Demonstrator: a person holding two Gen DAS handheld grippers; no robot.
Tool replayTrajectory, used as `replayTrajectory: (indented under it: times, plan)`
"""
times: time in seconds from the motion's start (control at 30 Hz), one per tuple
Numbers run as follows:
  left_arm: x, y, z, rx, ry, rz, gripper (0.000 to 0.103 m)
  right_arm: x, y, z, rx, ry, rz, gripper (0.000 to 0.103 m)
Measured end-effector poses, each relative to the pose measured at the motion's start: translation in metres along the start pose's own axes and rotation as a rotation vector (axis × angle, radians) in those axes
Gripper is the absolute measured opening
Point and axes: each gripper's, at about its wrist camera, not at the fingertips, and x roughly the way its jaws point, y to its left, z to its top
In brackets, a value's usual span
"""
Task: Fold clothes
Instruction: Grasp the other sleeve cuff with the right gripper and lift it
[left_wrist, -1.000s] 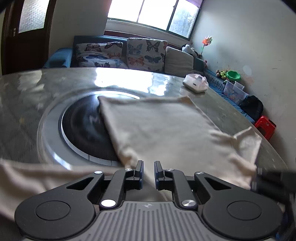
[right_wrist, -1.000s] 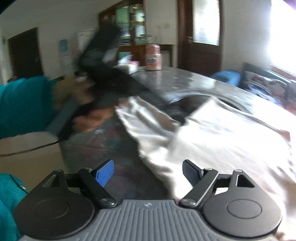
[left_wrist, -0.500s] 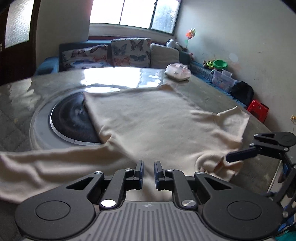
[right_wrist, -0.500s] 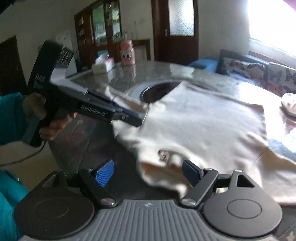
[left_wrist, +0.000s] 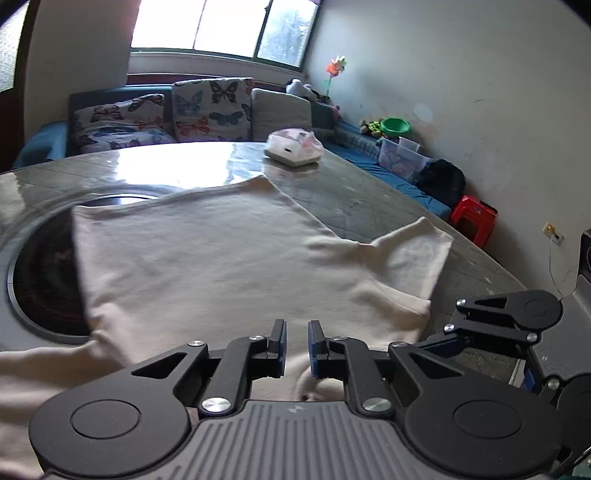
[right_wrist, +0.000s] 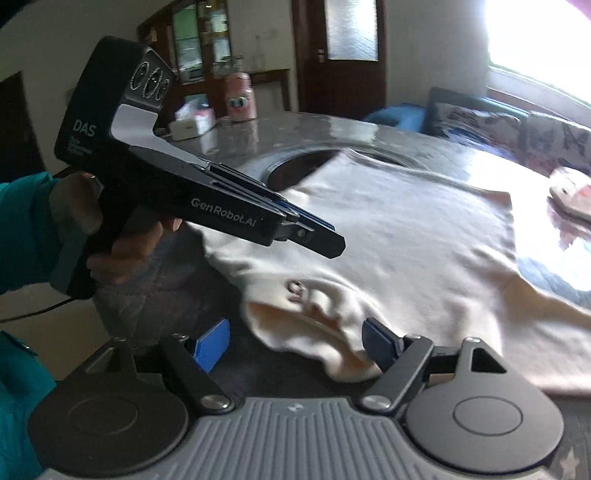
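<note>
Grey marble table (left_wrist: 369, 192) near window | L gripper (left_wrist: 295, 345) jaws narrow gap, hovers above cream cotton T-shirt (left_wrist: 207, 251), grips nothing | R gripper (right_wrist: 295, 341) jaws wide apart at collar | shirt flat on table, partly over round dark inset (left_wrist: 40, 280)

The shirt (left_wrist: 207, 258) is cream. The table (left_wrist: 369, 199) is grey with a dark round centre. The cushions (left_wrist: 210, 107) have a butterfly pattern. The stool (left_wrist: 474, 218) is red, the bowl (left_wrist: 396, 125) green, the sleeve (right_wrist: 22, 229) teal, the pads (right_wrist: 212, 343) blue.
</note>
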Motion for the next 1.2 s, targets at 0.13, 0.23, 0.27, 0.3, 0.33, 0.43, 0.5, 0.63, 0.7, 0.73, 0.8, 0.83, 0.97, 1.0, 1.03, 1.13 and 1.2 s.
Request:
replayTrajectory:
  times: [0.13, 0.23, 0.27, 0.3, 0.33, 0.43, 0.5, 0.63, 0.7, 0.73, 0.8, 0.83, 0.97, 1.0, 1.03, 1.13, 1.2]
  plan:
    - [0.015, -0.008, 0.0, 0.003, 0.013, -0.022, 0.014, -0.006, -0.003, -0.009, 0.02, 0.001, 0.001, 0.077]
    - [0.018, -0.009, -0.001, 0.0, 0.017, -0.031, 0.014, -0.023, -0.009, -0.01, 0.04, -0.031, -0.017, 0.077]
    - [0.017, -0.009, -0.002, -0.001, 0.017, -0.031, 0.014, -0.029, -0.013, -0.01, 0.051, -0.042, -0.03, 0.077]
    - [0.016, -0.008, -0.002, -0.001, 0.017, -0.03, 0.015, -0.035, -0.018, -0.009, 0.069, -0.052, -0.051, 0.077]
    - [0.015, -0.009, -0.002, 0.0, 0.017, -0.028, 0.017, -0.04, -0.025, -0.01, 0.089, -0.062, -0.075, 0.077]
    - [0.013, -0.012, -0.001, 0.003, 0.015, -0.018, 0.029, -0.055, -0.053, -0.013, 0.178, -0.09, -0.179, 0.077]
    - [0.01, -0.016, 0.0, 0.014, 0.007, -0.008, 0.038, -0.062, -0.075, -0.015, 0.246, -0.101, -0.271, 0.077]
    - [0.005, -0.024, 0.003, 0.034, -0.01, -0.004, 0.048, -0.072, -0.135, -0.025, 0.413, -0.123, -0.493, 0.075]
    - [0.003, -0.028, 0.005, 0.042, -0.021, -0.001, 0.055, -0.072, -0.155, -0.032, 0.474, -0.125, -0.54, 0.07]
    - [0.002, -0.03, 0.006, 0.046, -0.024, 0.001, 0.058, -0.072, -0.164, -0.035, 0.504, -0.125, -0.559, 0.066]
    - [0.0, -0.033, 0.008, 0.053, -0.028, 0.004, 0.059, -0.072, -0.183, -0.041, 0.565, -0.126, -0.598, 0.061]
    - [0.0, -0.034, 0.008, 0.054, -0.028, 0.005, 0.061, -0.072, -0.192, -0.044, 0.595, -0.126, -0.617, 0.058]
    - [0.002, -0.036, 0.009, 0.056, -0.023, 0.008, 0.068, -0.072, -0.229, -0.057, 0.716, -0.128, -0.693, 0.051]
    - [0.003, -0.037, 0.009, 0.058, -0.022, 0.009, 0.069, -0.072, -0.238, -0.06, 0.746, -0.128, -0.712, 0.048]
    - [0.003, -0.038, 0.01, 0.061, -0.02, 0.009, 0.07, -0.071, -0.243, -0.061, 0.756, -0.128, -0.728, 0.046]
    - [0.005, -0.039, 0.01, 0.057, -0.017, 0.009, 0.073, -0.067, -0.248, -0.06, 0.763, -0.128, -0.757, 0.035]
    - [0.007, -0.04, 0.01, 0.054, -0.015, 0.007, 0.074, -0.065, -0.248, -0.058, 0.757, -0.121, -0.787, 0.026]
